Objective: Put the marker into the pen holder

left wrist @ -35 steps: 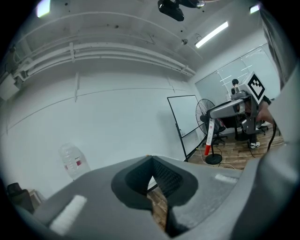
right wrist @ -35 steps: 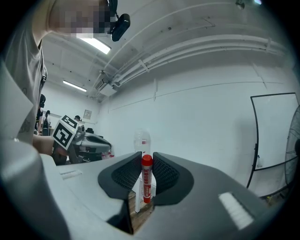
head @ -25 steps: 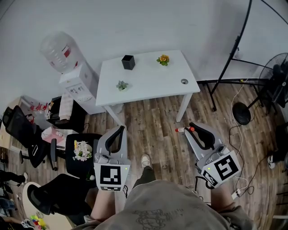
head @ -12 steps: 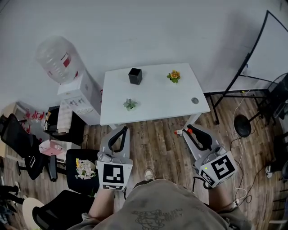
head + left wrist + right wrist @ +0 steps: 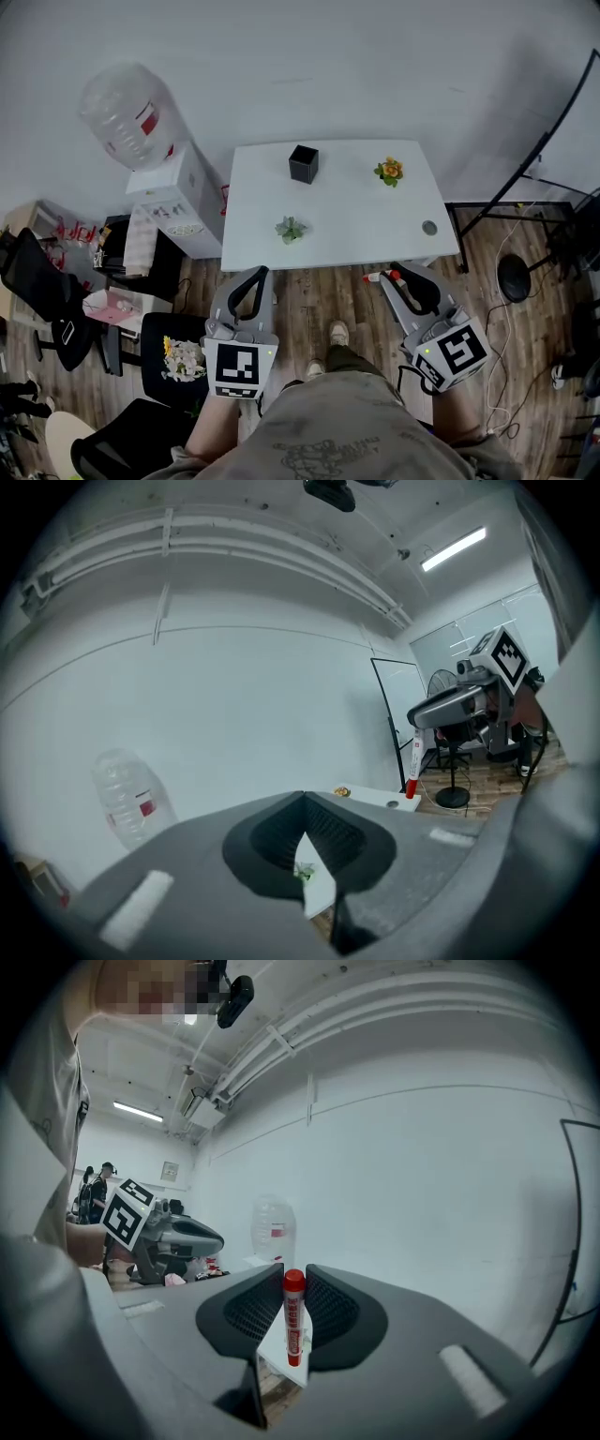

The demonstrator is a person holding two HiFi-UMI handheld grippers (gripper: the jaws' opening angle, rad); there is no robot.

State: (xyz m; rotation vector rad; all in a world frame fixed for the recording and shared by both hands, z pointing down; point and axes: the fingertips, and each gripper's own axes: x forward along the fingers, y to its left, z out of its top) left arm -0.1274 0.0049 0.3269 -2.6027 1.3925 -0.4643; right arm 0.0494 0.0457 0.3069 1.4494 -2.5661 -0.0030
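— Where is the marker (image 5: 293, 1321) held?
— It is clamped between the jaws of the right gripper (image 5: 393, 274), short of the table (image 5: 356, 230).
— And the left gripper (image 5: 258, 274)?
— Its jaws are pressed together on nothing. The pen holder (image 5: 303, 163) is seen on the table, well apart.

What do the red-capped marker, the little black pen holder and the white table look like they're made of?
Marker: probably plastic, judging by its smooth red cap and white printed barrel.
Pen holder: matte black and square; it could be plastic or metal, too small to tell.
Table: smooth, even white top, likely laminate or painted board.
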